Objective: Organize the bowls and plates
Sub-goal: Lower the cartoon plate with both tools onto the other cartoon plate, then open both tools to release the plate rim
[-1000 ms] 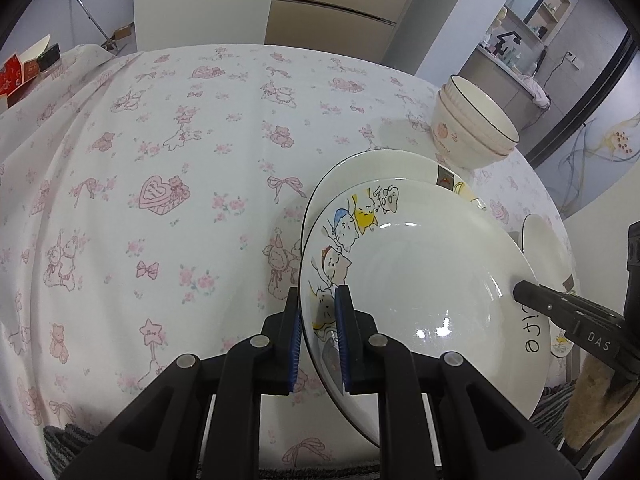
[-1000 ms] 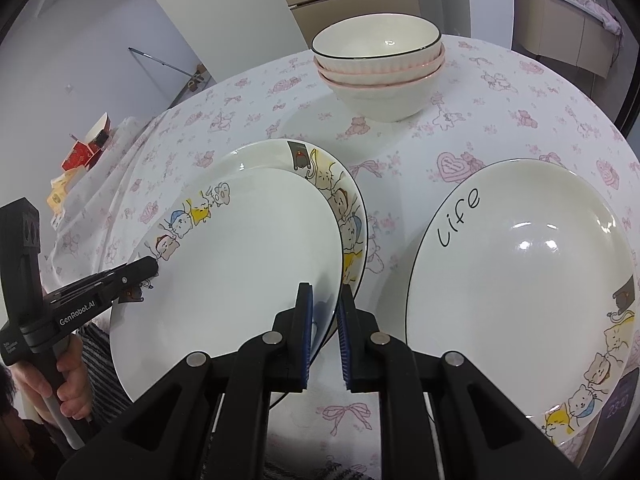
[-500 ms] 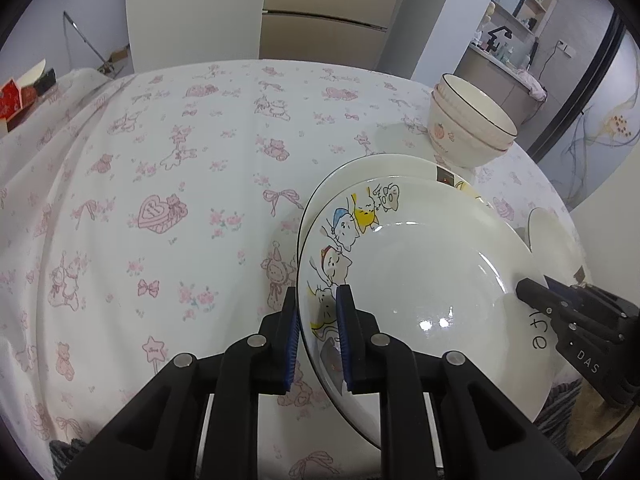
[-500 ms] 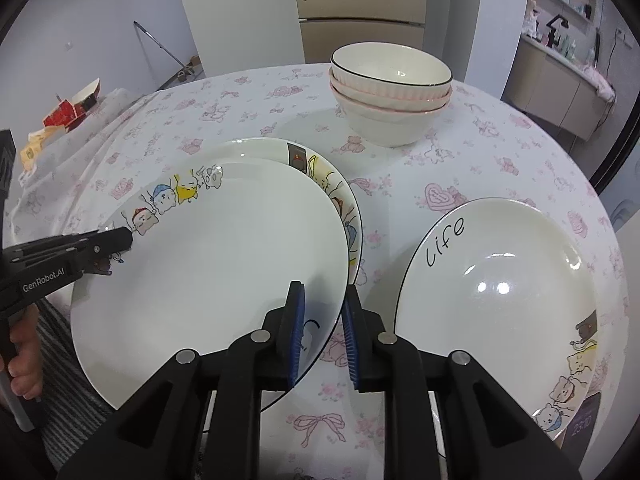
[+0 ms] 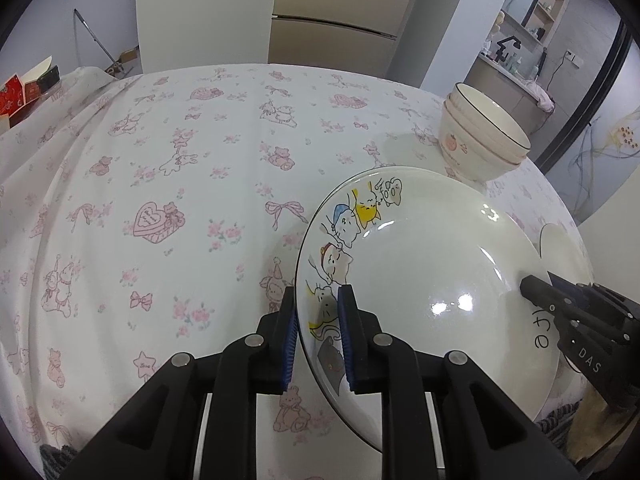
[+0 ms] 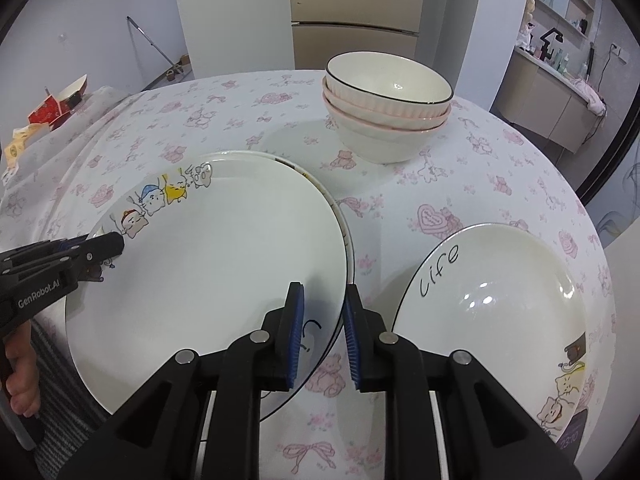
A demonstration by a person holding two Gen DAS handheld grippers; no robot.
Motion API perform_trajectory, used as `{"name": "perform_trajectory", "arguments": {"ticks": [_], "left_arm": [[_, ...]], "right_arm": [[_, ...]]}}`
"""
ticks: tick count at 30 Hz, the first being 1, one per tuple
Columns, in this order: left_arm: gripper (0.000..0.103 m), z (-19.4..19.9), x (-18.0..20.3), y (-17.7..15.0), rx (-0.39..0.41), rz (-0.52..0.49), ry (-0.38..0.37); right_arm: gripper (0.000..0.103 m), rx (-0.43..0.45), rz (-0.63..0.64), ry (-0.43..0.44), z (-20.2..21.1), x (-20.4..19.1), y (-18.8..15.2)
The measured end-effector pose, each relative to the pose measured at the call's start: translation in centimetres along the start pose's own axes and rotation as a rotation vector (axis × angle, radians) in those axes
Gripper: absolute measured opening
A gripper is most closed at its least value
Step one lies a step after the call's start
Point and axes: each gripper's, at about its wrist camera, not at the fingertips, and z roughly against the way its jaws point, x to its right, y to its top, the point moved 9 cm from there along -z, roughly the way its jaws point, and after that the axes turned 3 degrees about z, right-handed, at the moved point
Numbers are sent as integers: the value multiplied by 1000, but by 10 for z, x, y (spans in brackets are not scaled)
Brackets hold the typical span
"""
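Plate (image 5: pixel 432 264) between both grippers' fingers (image 5: pixel 345 320), seemingly released.

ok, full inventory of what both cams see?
top plate: 1, white, cat print; directly over the lower plate
lower plate: 1, white; only its edge shows
life plate: 1, white, cat print; on the table, right
bowls: 3, white and pink; stacked, far side
tablecloth: 1, white, pink print; covers the table
box: 1, red; far left
cabinet: 1, beige; behind the table
left gripper: 1, black, blue pads; slightly open round the top plate's rim
right gripper: 1, same; opposite rim, jaws have just been opening
hand: 1; holding the left gripper
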Motion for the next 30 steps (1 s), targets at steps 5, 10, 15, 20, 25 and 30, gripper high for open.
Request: {"name": "perform_trajectory", "arguments": {"ticks": [5,10,15,20,25,30], "left_arm": [[20,-1,2,-1,17,-11,15],[20,-1,2,-1,27,-13,16],[21,-1,1,-1,29,-15,10],[23,1,1,-3,33,-29,-24],[24,15,1,1,67,-8,-55],[42,48,12,9,178,-42,-97]], "right_arm": [[19,7,-13,2,-2,3,2],[19,17,-51,10,-4,8,5],[19,20,-55,17,-4,9,4],[21,16,-96,67,-2,11,2],[21,8,-150,132,-1,14,0],[21,23,-151,148,5,13,-1]]}}
